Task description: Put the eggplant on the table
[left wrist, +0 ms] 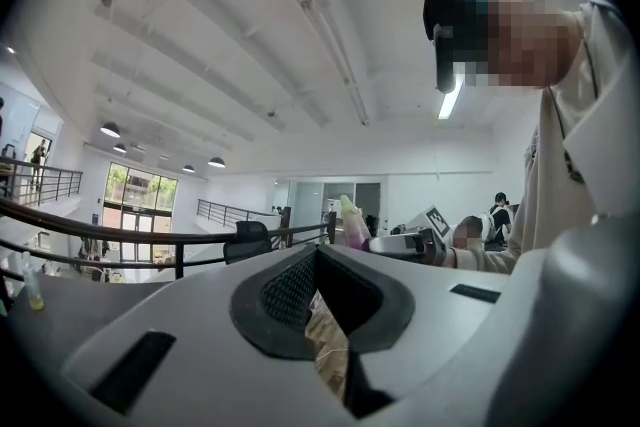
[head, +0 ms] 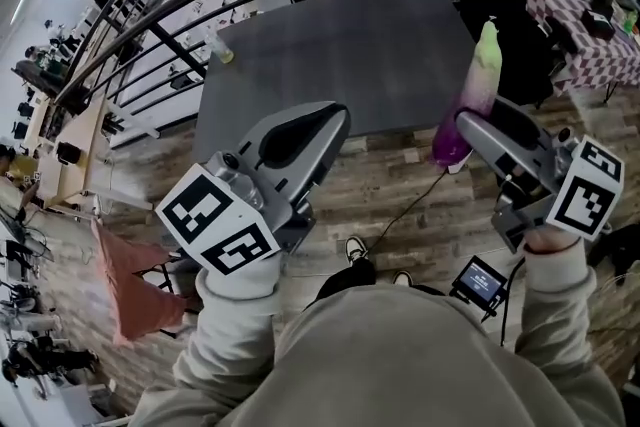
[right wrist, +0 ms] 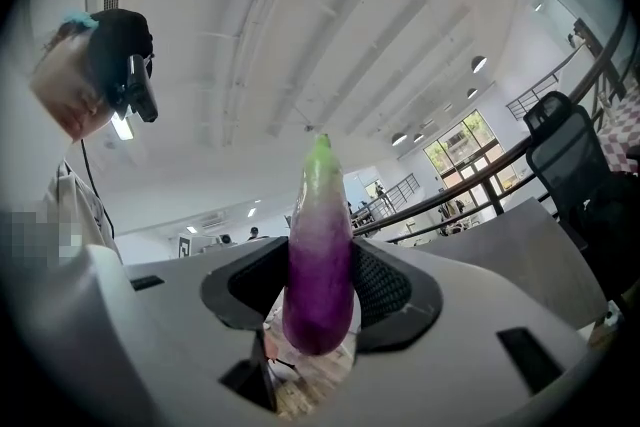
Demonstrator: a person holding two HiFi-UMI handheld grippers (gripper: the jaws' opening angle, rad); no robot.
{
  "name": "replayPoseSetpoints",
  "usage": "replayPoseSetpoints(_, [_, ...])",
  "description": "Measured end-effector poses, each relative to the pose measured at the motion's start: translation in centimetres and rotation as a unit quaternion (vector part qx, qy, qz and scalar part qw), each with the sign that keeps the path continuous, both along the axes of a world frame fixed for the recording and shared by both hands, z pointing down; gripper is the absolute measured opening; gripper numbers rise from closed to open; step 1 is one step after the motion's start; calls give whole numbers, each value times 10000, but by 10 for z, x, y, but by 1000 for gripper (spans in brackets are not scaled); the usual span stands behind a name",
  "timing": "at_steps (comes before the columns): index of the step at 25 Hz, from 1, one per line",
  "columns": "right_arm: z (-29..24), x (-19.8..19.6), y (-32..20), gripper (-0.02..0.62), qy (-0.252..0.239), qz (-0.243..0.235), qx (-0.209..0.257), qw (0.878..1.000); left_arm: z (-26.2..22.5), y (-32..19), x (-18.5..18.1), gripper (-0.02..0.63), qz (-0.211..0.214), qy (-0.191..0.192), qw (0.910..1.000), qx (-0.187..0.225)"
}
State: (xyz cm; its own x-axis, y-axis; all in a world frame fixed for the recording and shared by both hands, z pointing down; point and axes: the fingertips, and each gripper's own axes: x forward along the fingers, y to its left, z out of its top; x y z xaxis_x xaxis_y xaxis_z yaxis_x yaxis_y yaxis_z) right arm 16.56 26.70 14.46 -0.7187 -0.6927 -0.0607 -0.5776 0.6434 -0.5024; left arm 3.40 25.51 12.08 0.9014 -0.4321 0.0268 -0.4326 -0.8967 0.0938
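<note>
Your right hand-held gripper (head: pixel 476 127) pinches the eggplant (right wrist: pixel 320 255) by its purple lower half, holding it upright (green tip up) in the air beside the dark counter's (head: pixel 340 45) right edge. Your left hand-held gripper (left wrist: pixel 316 251) is empty, its jaws pressed together.

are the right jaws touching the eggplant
Touching. The right gripper view shows the eggplant upright between the right gripper's jaws, which press against its sides.

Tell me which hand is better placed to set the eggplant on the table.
Right. The right tongs grip the eggplant, upright by the table's near corner; the left tongs are shut and empty.
</note>
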Motion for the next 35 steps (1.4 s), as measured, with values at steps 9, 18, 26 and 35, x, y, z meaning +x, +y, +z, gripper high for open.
replayPoseSetpoints(9, [-7,-8,-40,207,175,133,53,9997,-7,-49,-3,0,219,129,9996,133])
replayPoseSetpoints(18, [0,-40,-98,207,257,137,-138,9995,5,-107,-35,0,247,231,9994,-36])
replayPoseSetpoints(26, [5,-84,-153,207,420,134,-236,9987,28,-160,-76,0,265,227,9991,-250])
replayPoseSetpoints(35, [15,-138,-198,207,514,9,-374,9980,49,-194,-120,0,393,166,9985,-339])
